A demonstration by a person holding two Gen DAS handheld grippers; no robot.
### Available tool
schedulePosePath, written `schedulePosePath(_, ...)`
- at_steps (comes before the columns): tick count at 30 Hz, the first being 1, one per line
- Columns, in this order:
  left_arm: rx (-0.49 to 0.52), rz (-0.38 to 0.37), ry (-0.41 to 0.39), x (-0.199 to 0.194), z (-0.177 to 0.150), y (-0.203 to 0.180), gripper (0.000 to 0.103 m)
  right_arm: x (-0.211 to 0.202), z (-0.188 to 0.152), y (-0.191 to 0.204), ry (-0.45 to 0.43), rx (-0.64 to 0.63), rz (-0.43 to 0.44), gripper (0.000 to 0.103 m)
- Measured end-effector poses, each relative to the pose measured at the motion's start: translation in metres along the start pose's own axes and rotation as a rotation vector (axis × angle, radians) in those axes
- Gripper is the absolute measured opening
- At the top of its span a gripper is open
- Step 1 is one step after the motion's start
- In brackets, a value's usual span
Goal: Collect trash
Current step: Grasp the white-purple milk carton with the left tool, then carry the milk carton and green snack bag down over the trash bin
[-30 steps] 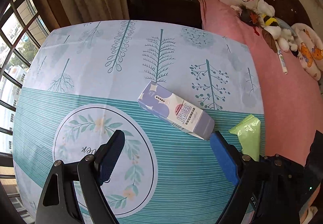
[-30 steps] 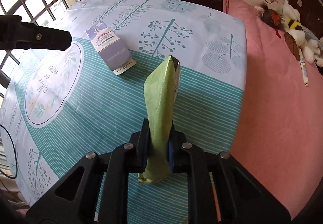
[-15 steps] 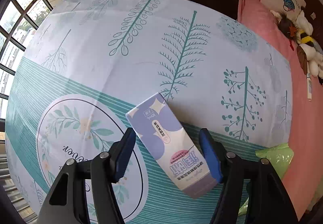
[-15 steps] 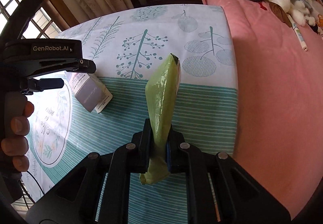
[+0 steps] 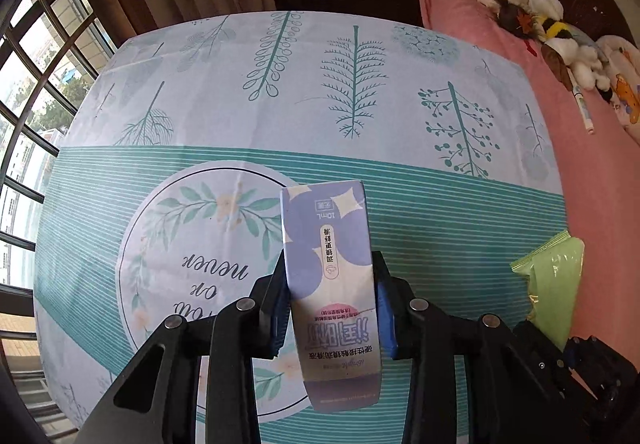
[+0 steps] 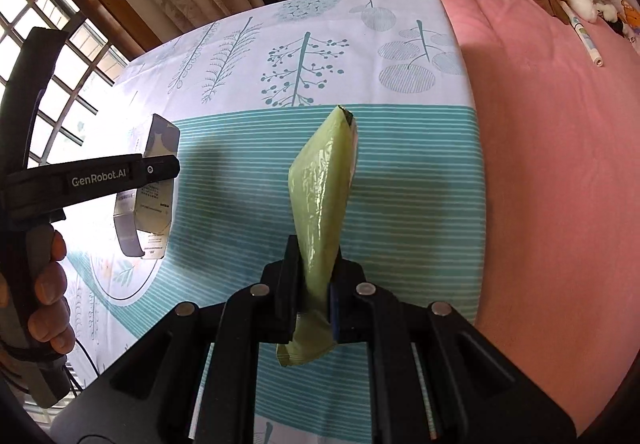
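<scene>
Left wrist: left gripper [image 5: 331, 298] clamped on the purple box [image 5: 330, 284], box lifted clear of the tablecloth [image 5: 280, 92]. Green packet [image 5: 554, 284] right of the box, near the tablecloth edge; pink bed [image 5: 592, 184] beyond.

Right wrist: right gripper [image 6: 313, 298] pinches the green packet [image 6: 322, 204] upright above the tablecloth [image 6: 400, 172]. Box [image 6: 146, 188] left of the packet, in the left gripper [image 6: 156, 170]. Hand [image 6: 50, 296] on the handle.

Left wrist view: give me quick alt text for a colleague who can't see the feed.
The left claw is shut on a purple and white carton, holding it above a table covered in a teal striped cloth with leaf prints. At the right edge, a green wrapper sticks up from the right claw, with a pink bed beyond.
</scene>
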State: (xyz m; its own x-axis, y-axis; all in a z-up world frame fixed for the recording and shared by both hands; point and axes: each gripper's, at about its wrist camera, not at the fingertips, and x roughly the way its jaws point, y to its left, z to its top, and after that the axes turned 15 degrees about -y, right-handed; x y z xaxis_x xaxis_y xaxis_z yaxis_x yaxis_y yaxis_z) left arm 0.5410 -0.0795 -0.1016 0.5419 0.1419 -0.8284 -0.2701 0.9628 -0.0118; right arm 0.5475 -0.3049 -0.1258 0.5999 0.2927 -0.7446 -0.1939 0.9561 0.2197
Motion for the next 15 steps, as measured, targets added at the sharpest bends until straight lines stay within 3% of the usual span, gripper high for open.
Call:
schedulePosePath(8, 0.053, -0.072, -0.096, -0.094, -0.029, 0.042, 0.036, -0.063, -0.028, 0.049, -0.056, 0.019, 0.01, 0.009)
schedulePosePath(15, 0.108, -0.139, -0.175, -0.203, -0.086, 0.103, 0.036, -0.135, -0.068, 0.115, -0.115, 0.029, 0.014, 0.009)
